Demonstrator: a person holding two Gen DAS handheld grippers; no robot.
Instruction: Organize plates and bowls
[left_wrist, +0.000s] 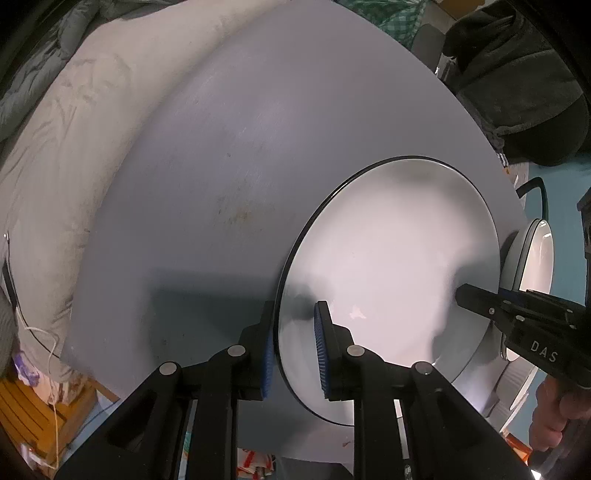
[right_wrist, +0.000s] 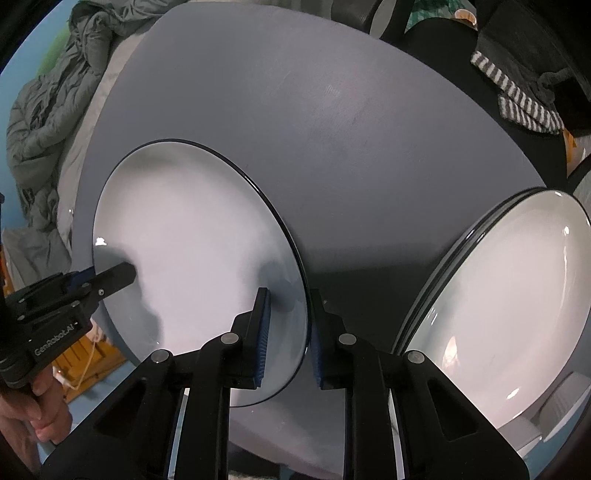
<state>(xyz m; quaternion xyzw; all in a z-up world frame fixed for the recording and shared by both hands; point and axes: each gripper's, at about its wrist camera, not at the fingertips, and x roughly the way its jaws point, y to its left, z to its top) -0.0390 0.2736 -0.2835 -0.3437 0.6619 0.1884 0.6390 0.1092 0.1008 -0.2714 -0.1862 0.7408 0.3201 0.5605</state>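
A large white plate with a dark rim (left_wrist: 391, 258) lies on the round grey table (left_wrist: 221, 166); it also shows in the right wrist view (right_wrist: 192, 243). My left gripper (left_wrist: 293, 350) is open, its blue-padded fingers straddling the plate's left rim. My right gripper (right_wrist: 288, 338) is open and straddles the plate's right rim; it also shows in the left wrist view (left_wrist: 480, 299). The left gripper shows in the right wrist view (right_wrist: 110, 278). A stack of white dark-rimmed plates (right_wrist: 509, 295) sits at the table's right edge, seen edge-on in the left wrist view (left_wrist: 535, 258).
A beige cushion (left_wrist: 55, 147) and grey bedding (right_wrist: 48, 110) lie along the table's left side. Dark clothing (left_wrist: 517, 74) and a striped cloth (right_wrist: 524, 99) are heaped at the back right. A wooden crate (left_wrist: 33, 417) stands below left.
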